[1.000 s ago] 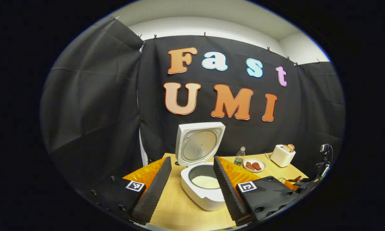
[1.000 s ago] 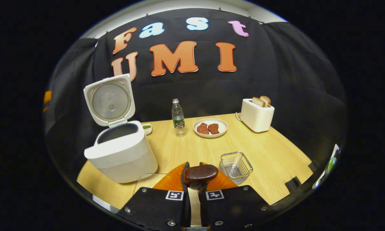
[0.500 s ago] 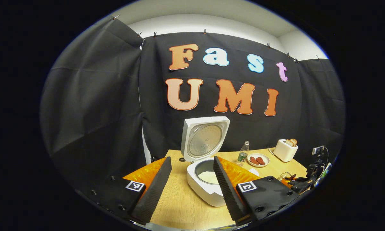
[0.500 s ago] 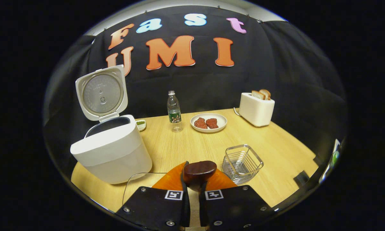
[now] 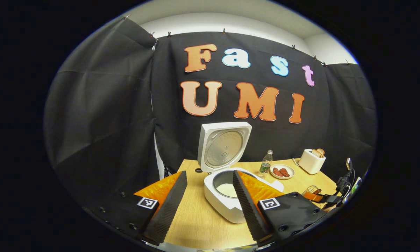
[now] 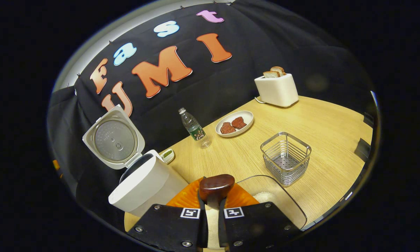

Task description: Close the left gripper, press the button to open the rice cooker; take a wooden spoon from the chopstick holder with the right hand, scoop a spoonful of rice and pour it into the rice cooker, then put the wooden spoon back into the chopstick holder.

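Note:
The white rice cooker point(image 5: 227, 210) stands with its lid point(image 5: 225, 147) up, and white rice point(image 5: 227, 189) lies in the pot. My left gripper point(image 5: 209, 173) is open in front of it, holding nothing. My right gripper point(image 6: 211, 196) is shut on the dark wooden spoon point(image 6: 216, 184), whose bowl sticks out past the fingertips. It hangs tilted over a glass bowl point(image 6: 279, 184) with rice point(image 6: 263, 197) in it. The wire chopstick holder point(image 6: 286, 158) stands empty to the right of it. The rice cooker point(image 6: 145, 185) sits to the spoon's left.
On the wooden table point(image 6: 321, 122) are a water bottle point(image 6: 195, 127), a plate of meat point(image 6: 235, 123), a white toaster with bread point(image 6: 275, 89) and a small dish point(image 6: 168, 154) behind the cooker. The right gripper point(image 5: 321, 197) appears at the table's right edge.
The right gripper has rolled and moved over the glass bowl, with the spoon still held. The left gripper has drawn back a little from the cooker, still open.

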{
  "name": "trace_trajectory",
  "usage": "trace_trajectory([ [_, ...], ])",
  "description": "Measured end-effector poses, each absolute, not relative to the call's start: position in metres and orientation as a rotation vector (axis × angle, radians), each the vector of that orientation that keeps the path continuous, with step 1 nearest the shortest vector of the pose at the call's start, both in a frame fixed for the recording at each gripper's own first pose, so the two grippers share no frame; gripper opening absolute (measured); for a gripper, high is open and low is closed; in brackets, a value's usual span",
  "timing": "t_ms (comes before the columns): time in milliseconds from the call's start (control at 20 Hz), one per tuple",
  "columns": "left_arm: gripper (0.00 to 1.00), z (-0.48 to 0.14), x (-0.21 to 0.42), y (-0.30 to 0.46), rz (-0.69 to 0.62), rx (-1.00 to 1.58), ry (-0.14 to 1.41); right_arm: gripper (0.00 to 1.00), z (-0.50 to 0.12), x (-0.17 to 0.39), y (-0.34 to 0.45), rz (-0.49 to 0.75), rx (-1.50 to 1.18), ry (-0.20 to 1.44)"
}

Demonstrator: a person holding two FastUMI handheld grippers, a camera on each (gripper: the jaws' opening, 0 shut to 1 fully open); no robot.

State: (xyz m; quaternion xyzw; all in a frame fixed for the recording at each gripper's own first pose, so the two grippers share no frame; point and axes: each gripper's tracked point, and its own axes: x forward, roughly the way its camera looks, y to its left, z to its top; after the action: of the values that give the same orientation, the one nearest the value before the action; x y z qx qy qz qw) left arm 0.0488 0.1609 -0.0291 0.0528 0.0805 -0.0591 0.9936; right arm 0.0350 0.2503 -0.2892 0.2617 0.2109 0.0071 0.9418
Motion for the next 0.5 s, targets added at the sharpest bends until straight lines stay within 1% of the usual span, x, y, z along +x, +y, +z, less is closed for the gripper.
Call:
trace_trajectory([
  [150, 0.93, -0.03, 0.05, 0.159, -0.117, 0.145, 0.154, 0.11, -0.293, 0.036, 0.245, -0.01, 0.633, 0.443],
  [350, 0.93, -0.032, 0.052, 0.153, -0.13, 0.14, 0.158, 0.11, -0.299, 0.036, 0.253, 0.005, 0.8, 0.482],
  [450, 0.93, -0.033, 0.052, 0.153, -0.131, 0.135, 0.163, 0.11, -0.303, 0.038, 0.254, -0.011, 0.871, 0.492],
  [500, 0.9, -0.034, 0.052, 0.154, -0.128, 0.134, 0.167, 0.11, -0.305, 0.039, 0.253, -0.014, 0.869, 0.49],
])
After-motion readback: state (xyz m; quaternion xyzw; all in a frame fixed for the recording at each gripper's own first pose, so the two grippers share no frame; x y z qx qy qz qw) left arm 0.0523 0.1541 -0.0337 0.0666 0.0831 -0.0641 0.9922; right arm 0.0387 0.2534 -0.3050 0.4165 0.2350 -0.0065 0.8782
